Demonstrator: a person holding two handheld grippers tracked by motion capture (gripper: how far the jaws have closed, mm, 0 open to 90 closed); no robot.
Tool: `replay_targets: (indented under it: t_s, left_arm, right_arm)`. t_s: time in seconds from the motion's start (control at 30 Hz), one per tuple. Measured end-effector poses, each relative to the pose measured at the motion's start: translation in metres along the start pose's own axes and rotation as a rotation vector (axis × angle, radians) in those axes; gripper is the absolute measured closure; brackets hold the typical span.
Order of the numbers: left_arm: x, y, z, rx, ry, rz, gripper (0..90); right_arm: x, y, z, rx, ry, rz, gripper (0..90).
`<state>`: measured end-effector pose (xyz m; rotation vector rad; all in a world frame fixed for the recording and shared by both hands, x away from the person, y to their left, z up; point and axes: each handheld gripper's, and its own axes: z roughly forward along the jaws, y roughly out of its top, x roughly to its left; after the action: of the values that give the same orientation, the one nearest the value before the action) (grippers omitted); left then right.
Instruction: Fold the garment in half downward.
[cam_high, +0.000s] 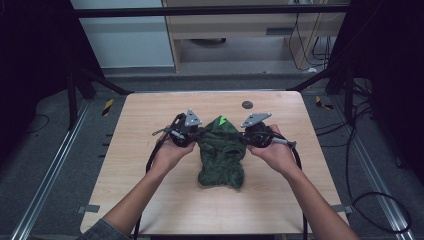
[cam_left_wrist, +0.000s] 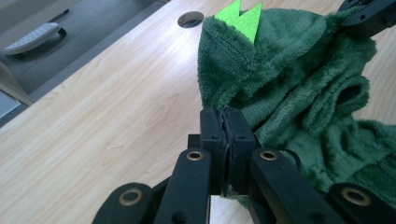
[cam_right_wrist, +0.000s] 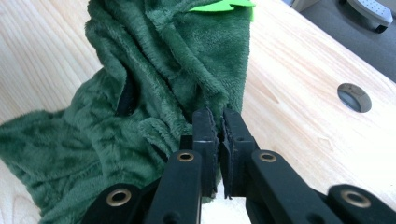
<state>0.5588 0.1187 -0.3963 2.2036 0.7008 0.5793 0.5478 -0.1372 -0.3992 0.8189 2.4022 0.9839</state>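
A dark green fleece garment (cam_high: 220, 155) with a bright green spike (cam_high: 222, 120) lies bunched in the middle of the table (cam_high: 150, 150). My left gripper (cam_high: 196, 134) pinches its left upper edge, jaws shut on the fleece (cam_left_wrist: 261, 74) in the left gripper view (cam_left_wrist: 225, 114). On the opposite side, my right gripper (cam_high: 247, 136) is shut on the garment's right upper edge (cam_right_wrist: 215, 116), with the fleece (cam_right_wrist: 154, 84) spreading away to the left of its jaws. The top of the garment is lifted slightly between the two grippers. The other gripper's tip (cam_left_wrist: 369, 14) shows at the far edge of the cloth.
A round cable hole (cam_high: 247, 104) sits in the table behind the garment, also seen as the hole (cam_right_wrist: 354, 97) in the right gripper view. Cables trail from both grippers toward the front edge. Metal frame rails and floor cables surround the table.
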Motion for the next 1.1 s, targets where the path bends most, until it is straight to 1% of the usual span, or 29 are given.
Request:
replay_targets:
  t_s: [0.2,0.3,0.33,0.37,0.57,0.67,0.8,0.83,1.1]
  left_arm:
    - [-0.005,-0.009,0.001,-0.008,-0.008,-0.010,87.9]
    - [-0.009,-0.014,0.000,-0.010,-0.014,-0.009,87.9]
    - [-0.010,-0.016,0.000,-0.007,-0.016,-0.002,87.9]
    - [-0.012,-0.018,0.000,-0.004,-0.021,0.002,87.9]
    - [-0.017,-0.027,0.000,-0.009,-0.028,-0.007,87.8]
    - [-0.019,-0.032,0.000,0.000,-0.032,0.000,87.8]
    - [-0.022,-0.035,0.000,-0.005,-0.036,-0.007,87.8]
    - [-0.023,-0.036,-0.001,-0.005,-0.036,-0.004,87.8]
    - [-0.029,-0.038,-0.001,0.002,-0.048,0.003,87.6]
  right_arm:
    - [0.004,-0.010,0.003,-0.002,0.002,0.003,85.9]
    - [0.007,-0.014,0.003,-0.010,0.007,0.004,85.9]
    - [0.009,-0.016,0.003,-0.009,0.006,0.005,85.9]
    - [0.010,-0.017,0.003,-0.014,0.010,0.003,85.9]
    - [0.020,-0.026,0.003,-0.021,0.015,-0.006,85.9]
    - [0.025,-0.029,0.003,-0.021,0.015,-0.019,85.9]
    - [0.028,-0.033,0.001,-0.024,0.014,-0.020,85.8]
    - [0.029,-0.034,0.002,-0.030,0.015,-0.018,85.8]
    - [0.032,-0.039,0.000,-0.022,0.016,-0.025,85.7]
